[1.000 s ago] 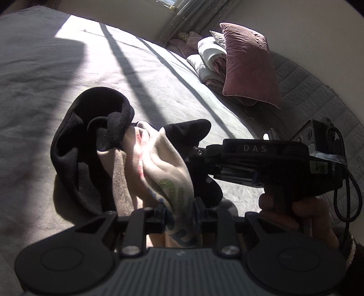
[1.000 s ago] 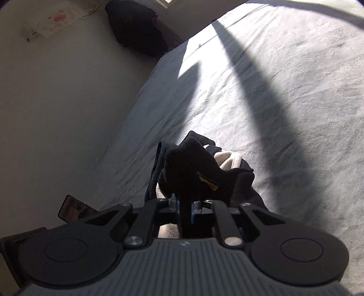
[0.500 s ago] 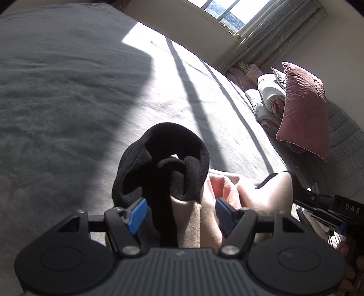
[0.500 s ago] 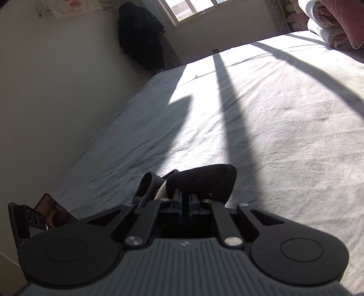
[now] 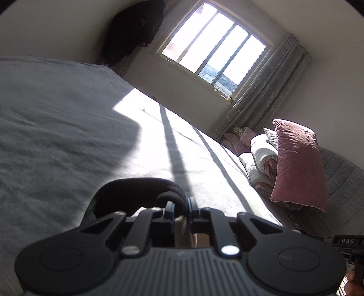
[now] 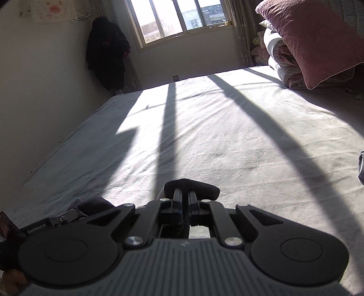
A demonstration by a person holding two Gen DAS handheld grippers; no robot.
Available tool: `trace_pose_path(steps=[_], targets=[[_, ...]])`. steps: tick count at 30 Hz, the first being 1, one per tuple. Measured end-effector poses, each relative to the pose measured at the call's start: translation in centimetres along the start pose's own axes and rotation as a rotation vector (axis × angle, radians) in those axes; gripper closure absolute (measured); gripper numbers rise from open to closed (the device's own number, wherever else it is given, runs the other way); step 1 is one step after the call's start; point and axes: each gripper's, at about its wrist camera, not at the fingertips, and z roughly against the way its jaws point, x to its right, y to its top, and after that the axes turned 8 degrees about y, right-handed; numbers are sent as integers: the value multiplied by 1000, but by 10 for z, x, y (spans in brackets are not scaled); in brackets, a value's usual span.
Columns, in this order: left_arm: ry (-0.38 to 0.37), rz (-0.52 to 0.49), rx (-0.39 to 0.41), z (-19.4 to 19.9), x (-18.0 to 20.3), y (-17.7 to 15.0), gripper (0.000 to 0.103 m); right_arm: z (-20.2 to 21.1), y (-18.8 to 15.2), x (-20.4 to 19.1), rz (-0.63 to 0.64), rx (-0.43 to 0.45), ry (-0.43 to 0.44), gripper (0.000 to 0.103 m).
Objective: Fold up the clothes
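Garment held aloft over the bed, pinched at two dark edges by both grippers.
Left gripper and right gripper fingers are pressed together on thin cloth; either hem could slip free, dropping the fold.

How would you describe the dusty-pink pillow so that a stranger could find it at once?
Start at the window, then follow the grey curtain down to the bedding stack on the bed. The dusty-pink pillow leans on it: largest, velvety, unlike the pale rolled quilts.

Pillow atop bedding, bed's right.
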Motion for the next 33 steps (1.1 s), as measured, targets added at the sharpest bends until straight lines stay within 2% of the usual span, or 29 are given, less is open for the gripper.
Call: trace_pose_path(steps=[4,6,9,12,14,19,23,27,29,33], targets=[[-37,14,160,18,-1,8,94,3,10,11,0,26,-43,96],[-12,1,146,16,-2,12,94,1,12,14,9,33,-59,96],[68,-25,62,6,-4,15,95,-3,16,17,23,38,-80,96],[48,-76,-83,0,-6,18,96,-5,13,19,20,17,-89,96],[-14,-84,-155,-2,-13,19,96,0,6,21,23,5,-98,96],[-74,-80,-246,10,-32,10,97,22,-19,37,2,-14,-100,96],[-94,-113,-306,30,-32,-3,97,42,-43,55,-34,-36,-85,97],[-49,-157,-427,42,-21,-25,97,51,-68,70,-62,-75,-67,97],[-30,-178,-463,53,-13,-32,97,54,-78,79,-91,-84,-55,97],[18,-236,-479,85,7,-39,97,61,-92,98,-165,-87,-15,97]])
